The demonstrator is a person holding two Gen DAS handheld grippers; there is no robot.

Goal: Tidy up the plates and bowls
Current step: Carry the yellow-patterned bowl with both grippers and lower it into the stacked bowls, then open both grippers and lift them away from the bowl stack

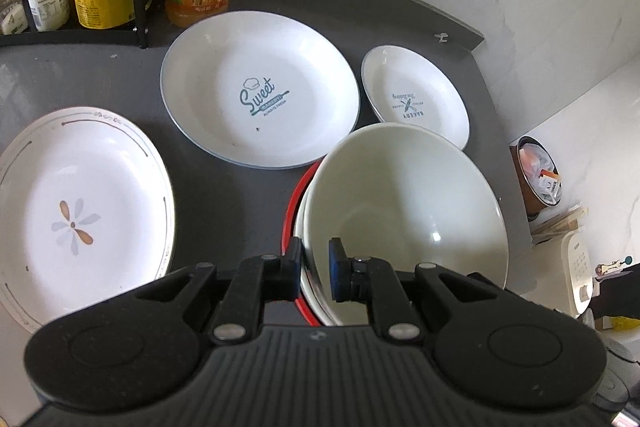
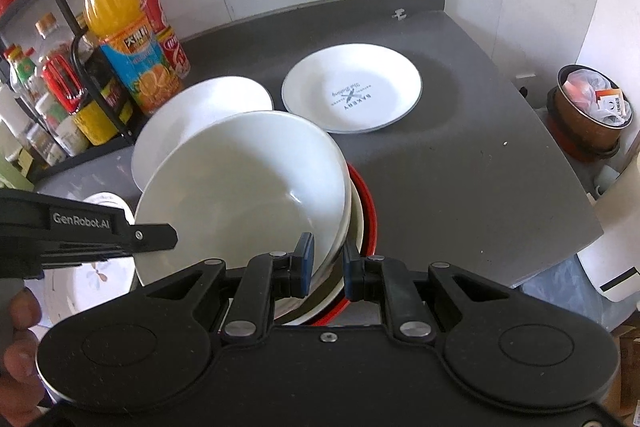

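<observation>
Gripping white bowl (image 1: 404,203) rim — both tools (image 1: 315,269) (image 2: 326,263).

Your left gripper (image 1: 315,269) sits low at six o'clock in its own view, fingers pointing toward twelve, jaws closed to a narrow gap across a rim. Your right gripper (image 2: 325,265) holds the same pose in its view: six o'clock, fingers toward twelve, jaws pinched close on a rim. In the right view the left gripper's body reaches in from nine o'clock, and your hand (image 2: 18,351) grips it near eight o'clock, fingers curled.
</observation>
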